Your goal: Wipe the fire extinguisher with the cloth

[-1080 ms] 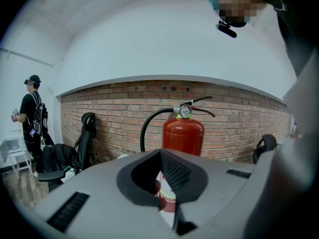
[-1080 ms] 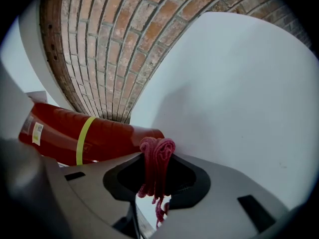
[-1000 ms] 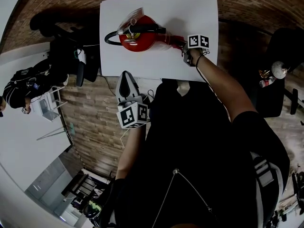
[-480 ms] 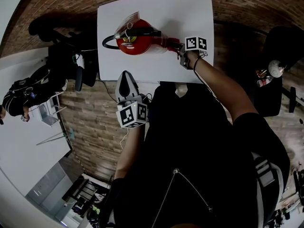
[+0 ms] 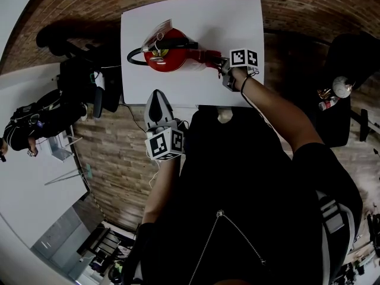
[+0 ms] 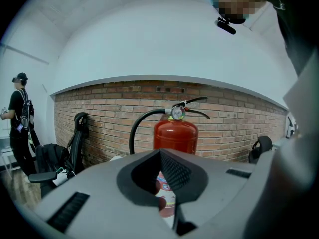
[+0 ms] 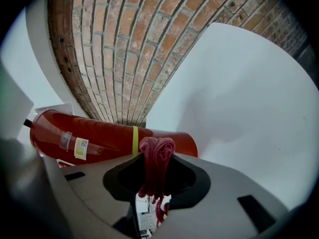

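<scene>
Left hand-held gripper (image 5: 157,100): held close to the person's body, on the near side of the fire extinguisher (image 5: 169,57) and off the edge of the bench (image 5: 231,22). Jaws drawn together, nothing between them. It faces the extinguisher.

Right hand-held gripper (image 5: 224,70): over the bench, just beside the extinguisher on its right. Jaws clenched on a red cloth (image 7: 156,158), which stands in a folded bunch above the pads, with loose ends hanging below. The cloth runs from the jaws to the side of the red cylinder; actual contact cannot be confirmed.

Fire extinguisher: upright on the white bench, left of the bench's middle. A pressure gauge (image 6: 177,113) and a lever handle sit on top. A black hose (image 6: 137,128) arches down its left side. Labels and a yellow band are on the body.

Beyond the extinguisher: a brick wall (image 6: 99,118). Far to the extinguisher's left, a person (image 6: 20,116) in dark clothing stands.
</scene>
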Tool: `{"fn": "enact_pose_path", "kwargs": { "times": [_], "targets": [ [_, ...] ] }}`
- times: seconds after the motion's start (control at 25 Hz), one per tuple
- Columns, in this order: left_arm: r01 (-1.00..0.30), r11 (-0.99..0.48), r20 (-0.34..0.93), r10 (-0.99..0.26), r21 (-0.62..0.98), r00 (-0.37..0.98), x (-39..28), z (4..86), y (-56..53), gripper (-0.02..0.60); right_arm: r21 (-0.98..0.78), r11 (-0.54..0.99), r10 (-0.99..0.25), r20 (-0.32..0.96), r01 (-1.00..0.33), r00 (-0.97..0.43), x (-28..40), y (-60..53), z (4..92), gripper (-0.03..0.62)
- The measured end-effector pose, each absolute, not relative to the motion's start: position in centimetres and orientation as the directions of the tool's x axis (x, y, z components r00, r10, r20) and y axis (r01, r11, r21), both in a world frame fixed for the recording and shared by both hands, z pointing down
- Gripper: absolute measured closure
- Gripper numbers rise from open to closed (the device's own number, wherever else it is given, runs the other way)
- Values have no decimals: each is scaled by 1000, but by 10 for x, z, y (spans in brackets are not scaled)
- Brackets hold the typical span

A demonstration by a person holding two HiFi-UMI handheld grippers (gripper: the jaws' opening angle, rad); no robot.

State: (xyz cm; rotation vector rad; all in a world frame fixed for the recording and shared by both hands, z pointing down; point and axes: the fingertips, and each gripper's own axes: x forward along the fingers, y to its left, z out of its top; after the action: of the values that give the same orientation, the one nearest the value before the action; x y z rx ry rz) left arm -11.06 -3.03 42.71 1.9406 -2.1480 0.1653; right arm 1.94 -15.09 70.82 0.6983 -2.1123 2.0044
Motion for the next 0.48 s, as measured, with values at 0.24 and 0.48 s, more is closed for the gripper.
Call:
{"fn": "enact_pose_path", "kwargs": {
  "times": [0.24,0.48],
  "targets": [
    [-992,101,246,-966,81,-79,-106,426,-33,574,-913,14,-235,393,-408,-889,20,-152,692,474],
    [-992,96,240,-968,85,-73,-104,425,-34,574,-919,9,-240,382,-395,-893,20,-152,679,474]
  ]
}}
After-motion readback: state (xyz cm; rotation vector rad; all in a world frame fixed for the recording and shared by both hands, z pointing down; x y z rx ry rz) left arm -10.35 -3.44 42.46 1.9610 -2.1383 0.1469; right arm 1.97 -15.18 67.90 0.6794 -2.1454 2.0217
